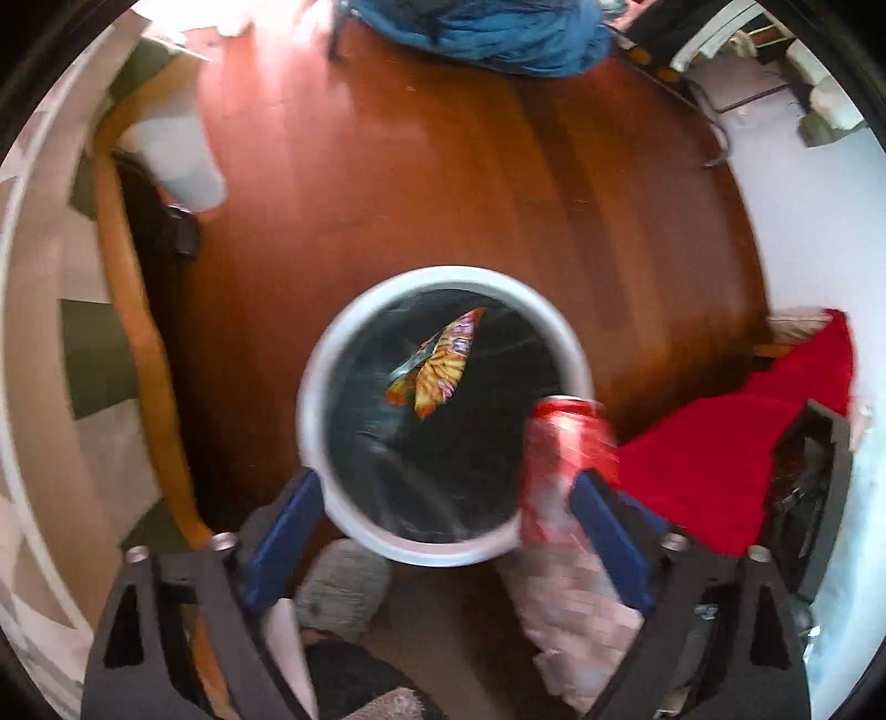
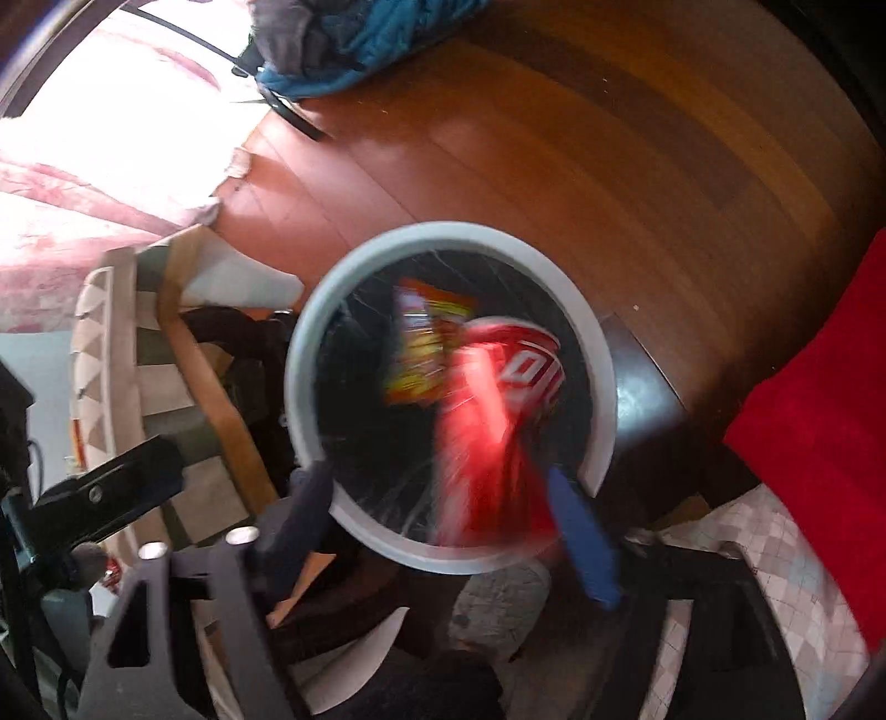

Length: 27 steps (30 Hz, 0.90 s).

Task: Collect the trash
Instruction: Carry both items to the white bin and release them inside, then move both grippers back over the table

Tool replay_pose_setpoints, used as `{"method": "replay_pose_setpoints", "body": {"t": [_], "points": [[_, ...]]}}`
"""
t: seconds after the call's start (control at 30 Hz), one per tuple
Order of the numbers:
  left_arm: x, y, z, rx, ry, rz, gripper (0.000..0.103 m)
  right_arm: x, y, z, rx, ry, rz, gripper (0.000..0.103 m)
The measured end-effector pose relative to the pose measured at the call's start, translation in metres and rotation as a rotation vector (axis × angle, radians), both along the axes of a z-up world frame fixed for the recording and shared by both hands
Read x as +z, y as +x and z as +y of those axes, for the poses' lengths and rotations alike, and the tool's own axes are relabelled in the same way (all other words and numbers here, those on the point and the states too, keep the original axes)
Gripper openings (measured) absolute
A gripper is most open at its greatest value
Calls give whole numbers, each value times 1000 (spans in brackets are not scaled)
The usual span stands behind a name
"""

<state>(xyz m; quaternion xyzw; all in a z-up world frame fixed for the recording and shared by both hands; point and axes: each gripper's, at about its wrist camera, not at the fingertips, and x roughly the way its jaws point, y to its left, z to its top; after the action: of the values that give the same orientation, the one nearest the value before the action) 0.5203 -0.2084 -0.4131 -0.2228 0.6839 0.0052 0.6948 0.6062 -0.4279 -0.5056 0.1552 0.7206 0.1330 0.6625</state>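
One red can (image 1: 565, 459) hangs blurred over the round white bin (image 1: 443, 548), beside the right gripper (image 2: 443, 509), whose jaws are spread wide. One shiny snack wrapper (image 1: 437, 363) lies inside. The left gripper (image 1: 443, 509) is spread wide too, holding nothing, above the wood floor (image 1: 443, 183).

Window glare upper left, motion blur, fisheye warping

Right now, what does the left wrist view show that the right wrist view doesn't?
Only the left wrist view shows the pale cup on the floor and the white wall at right. Only the right wrist view shows the can's lettering, the sunlit pink cloth and the other tool at left. Both show the white-rimmed bin, the snack wrapper inside, the blurred red can, red fabric and blue cloth.
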Motion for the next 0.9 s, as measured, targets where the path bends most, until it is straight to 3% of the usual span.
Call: {"method": "replay_pose_setpoints", "body": {"t": [0.07,0.1,0.2,0.4,0.9], "points": [[1,-5,-3,-4,73,1,96,-4,-3,2,18,-28,5,91],[2,-11,-1,-5,112,-3,96,-6,-5,3,26,-44,3,102],[5,-25,0,-21,219,-8,96,-3,-10,7,65,-150,-14,103],[22,-33,-12,-74,301,-33,96,24,-21,4,115,-254,-74,103],[96,-63,-25,-87,346,-141,96,129,-47,-11,93,-284,-218,103]]}}
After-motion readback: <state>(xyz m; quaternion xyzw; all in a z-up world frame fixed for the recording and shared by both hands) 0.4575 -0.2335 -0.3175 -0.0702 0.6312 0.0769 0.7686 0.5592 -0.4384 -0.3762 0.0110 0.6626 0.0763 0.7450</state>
